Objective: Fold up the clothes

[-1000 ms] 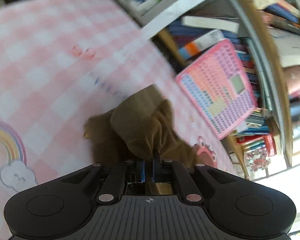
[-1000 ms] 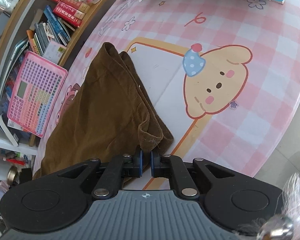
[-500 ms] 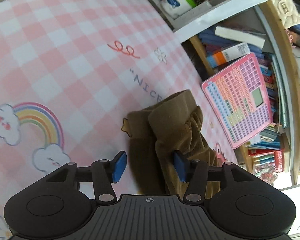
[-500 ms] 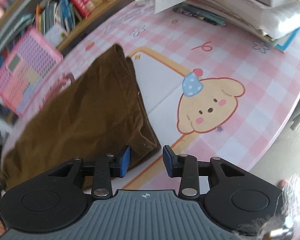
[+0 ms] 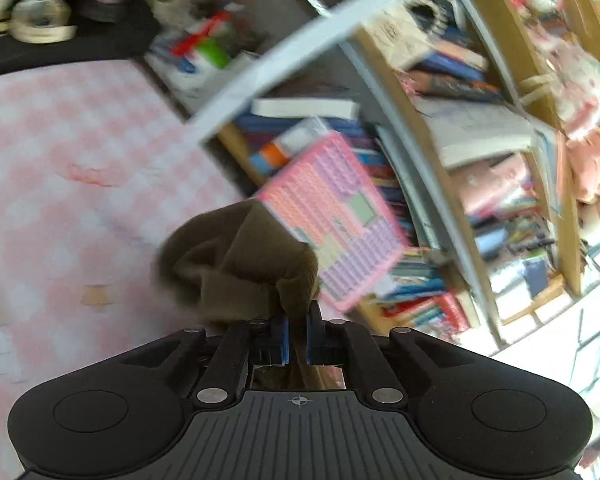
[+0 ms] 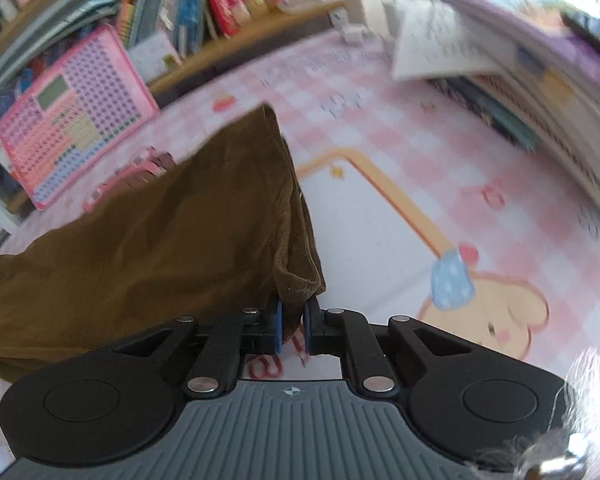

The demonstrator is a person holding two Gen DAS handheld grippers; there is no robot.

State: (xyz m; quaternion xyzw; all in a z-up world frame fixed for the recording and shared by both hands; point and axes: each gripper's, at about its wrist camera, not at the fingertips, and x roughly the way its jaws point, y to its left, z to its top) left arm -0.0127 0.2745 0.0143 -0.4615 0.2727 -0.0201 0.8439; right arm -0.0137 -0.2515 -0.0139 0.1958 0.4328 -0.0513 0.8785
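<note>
Half a second ago both pairs of jaws stood apart over the cloth; now each has closed again on a bunched bit of the brown garment [image 6: 148,240], and both ends of it have come up off the surface [image 6: 380,208].

The left gripper [image 5: 297,326] pinches a gathered fold between its blue pads, and the cloth mounds up in front of it in thick rolls, its far edge reaching the corner of the pink toy keyboard [image 5: 336,220]. In the left wrist view the pink-and-white checked cover lies bare to the left of the garment, a wide stretch with only printed marks on it; the view is blurred. To the right the room closes quickly: the keyboard leans against the bookshelf [image 5: 440,168], whose rows of books stand just past the surface's edge.

The right gripper [image 6: 292,322] holds the near corner of the garment, where a hemmed edge curls over just above the pads. From there the cloth runs away as a broad sloping sheet to a peak near the far side of the surface, with its right edge falling in a straight line. Right of that edge the surface is open across the printed cartoon dog [image 6: 496,312] and its yellow frame. A stack of books and papers [image 6: 540,72] crowds the far right corner. The pink toy keyboard stands beyond the cloth's left side.
</note>
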